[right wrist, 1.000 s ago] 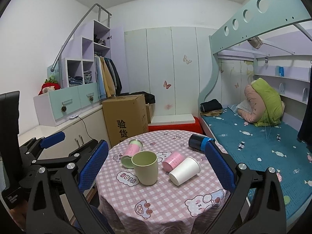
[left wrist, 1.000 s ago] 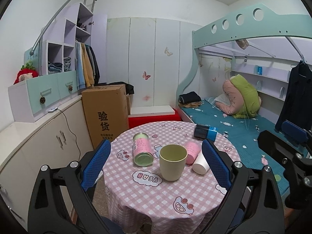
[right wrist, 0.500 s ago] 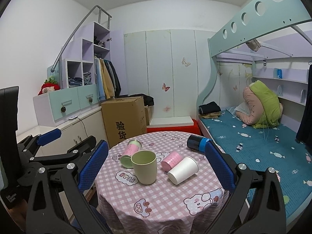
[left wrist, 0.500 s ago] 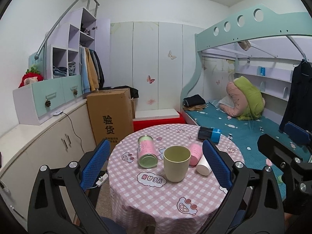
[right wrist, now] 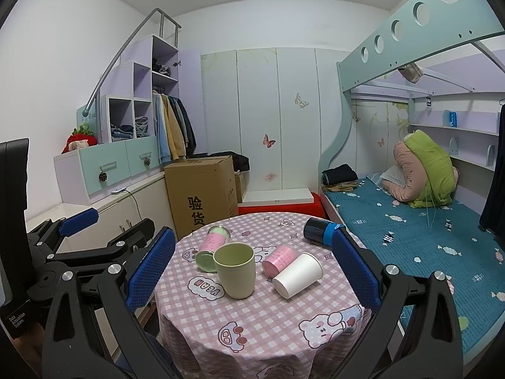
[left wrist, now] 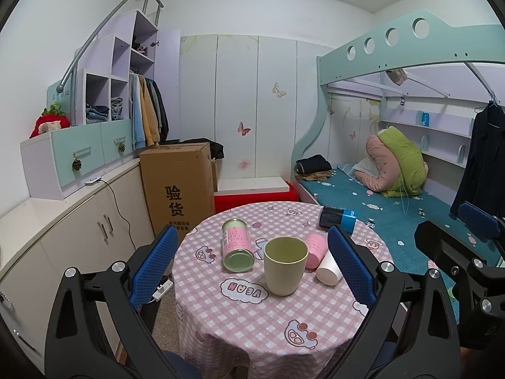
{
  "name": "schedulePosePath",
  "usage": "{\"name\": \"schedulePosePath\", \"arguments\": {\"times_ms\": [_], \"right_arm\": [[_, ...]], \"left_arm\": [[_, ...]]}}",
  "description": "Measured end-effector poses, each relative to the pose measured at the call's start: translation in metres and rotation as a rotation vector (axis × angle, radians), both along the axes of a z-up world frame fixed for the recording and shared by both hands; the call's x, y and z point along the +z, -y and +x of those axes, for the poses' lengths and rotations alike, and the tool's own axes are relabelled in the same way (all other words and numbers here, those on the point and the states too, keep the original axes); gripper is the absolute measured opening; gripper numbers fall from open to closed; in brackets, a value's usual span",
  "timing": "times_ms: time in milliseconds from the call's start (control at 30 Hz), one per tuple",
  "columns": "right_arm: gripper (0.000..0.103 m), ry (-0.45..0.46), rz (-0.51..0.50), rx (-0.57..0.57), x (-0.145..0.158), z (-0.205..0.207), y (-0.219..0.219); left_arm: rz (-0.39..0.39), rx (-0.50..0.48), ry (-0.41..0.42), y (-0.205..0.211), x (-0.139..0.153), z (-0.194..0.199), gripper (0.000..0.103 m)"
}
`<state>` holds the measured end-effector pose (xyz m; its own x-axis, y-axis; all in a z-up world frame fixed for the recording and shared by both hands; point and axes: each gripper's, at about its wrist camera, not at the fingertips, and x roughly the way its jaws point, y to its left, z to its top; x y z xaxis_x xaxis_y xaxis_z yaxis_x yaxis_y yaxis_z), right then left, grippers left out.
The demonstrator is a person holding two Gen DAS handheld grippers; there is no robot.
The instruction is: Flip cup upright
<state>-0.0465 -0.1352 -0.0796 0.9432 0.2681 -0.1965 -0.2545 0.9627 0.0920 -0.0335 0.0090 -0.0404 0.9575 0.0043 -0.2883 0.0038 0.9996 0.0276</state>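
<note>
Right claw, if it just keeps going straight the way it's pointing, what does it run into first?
Probably the upright green cup or the tipped white paper cup beside it; both sit between the open right claw's pads. Depth is unclear.

Your round bench [left wrist: 271, 331] carries an upright green cup [left wrist: 285, 264]; around it lie a pink canister [left wrist: 237, 244], pink cup [left wrist: 313, 249], white cup [left wrist: 328, 271] and blue can [left wrist: 337, 218].
</note>
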Motion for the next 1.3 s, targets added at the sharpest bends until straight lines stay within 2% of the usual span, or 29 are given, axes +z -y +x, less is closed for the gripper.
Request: {"name": "schedulePosePath", "arguments": {"times_ms": [1300], "right_arm": [[0.096,-0.004,-0.002,-0.002,-0.0016,0.0003,-0.0058]], "left_arm": [[0.016,0.014,0.002,-0.0007,0.0023,0.0040,0.097]]}}
